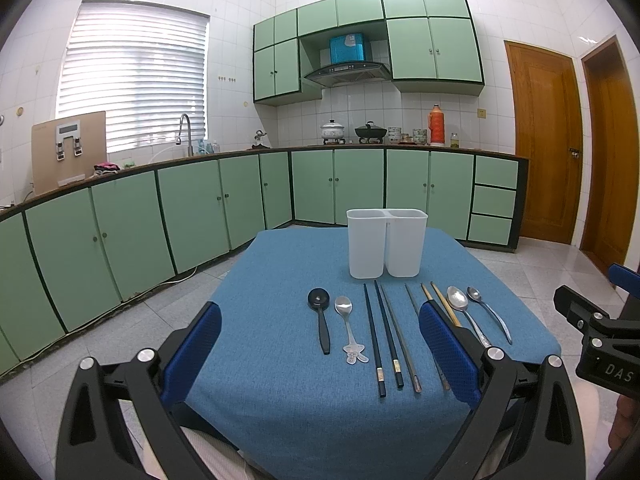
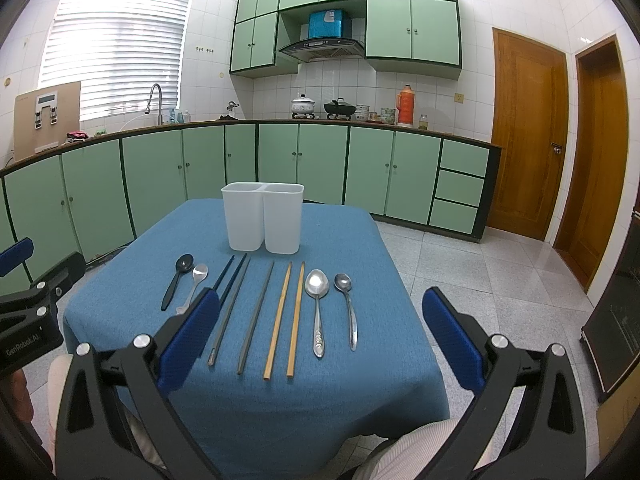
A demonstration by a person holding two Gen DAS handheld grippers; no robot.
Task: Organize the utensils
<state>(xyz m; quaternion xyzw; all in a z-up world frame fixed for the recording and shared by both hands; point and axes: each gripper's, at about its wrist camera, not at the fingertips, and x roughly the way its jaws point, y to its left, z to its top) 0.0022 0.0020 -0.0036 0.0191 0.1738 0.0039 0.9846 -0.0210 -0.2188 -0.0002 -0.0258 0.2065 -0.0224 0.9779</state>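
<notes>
A white two-compartment holder (image 1: 386,248) (image 2: 262,216) stands at the far side of the blue-clothed table (image 1: 280,420) (image 2: 380,392). In front of it lie a black spoon (image 1: 321,316) (image 2: 176,280), a small steel spoon (image 1: 347,322) (image 2: 196,280), dark blue chopsticks (image 1: 380,336) (image 2: 230,280), grey chopsticks (image 1: 400,340) (image 2: 256,316), wooden chopsticks (image 2: 288,316) (image 1: 444,304), and two steel spoons (image 1: 460,304) (image 2: 317,304) (image 2: 347,304). My left gripper (image 1: 320,356) is open above the near table edge. My right gripper (image 2: 320,340) is open likewise. Both are empty.
Green kitchen cabinets (image 1: 200,208) run along the far walls, with pots and a red thermos (image 2: 406,106) on the counter. Wooden doors (image 2: 528,132) stand at the right. Tiled floor surrounds the table. My lap shows below the near edge.
</notes>
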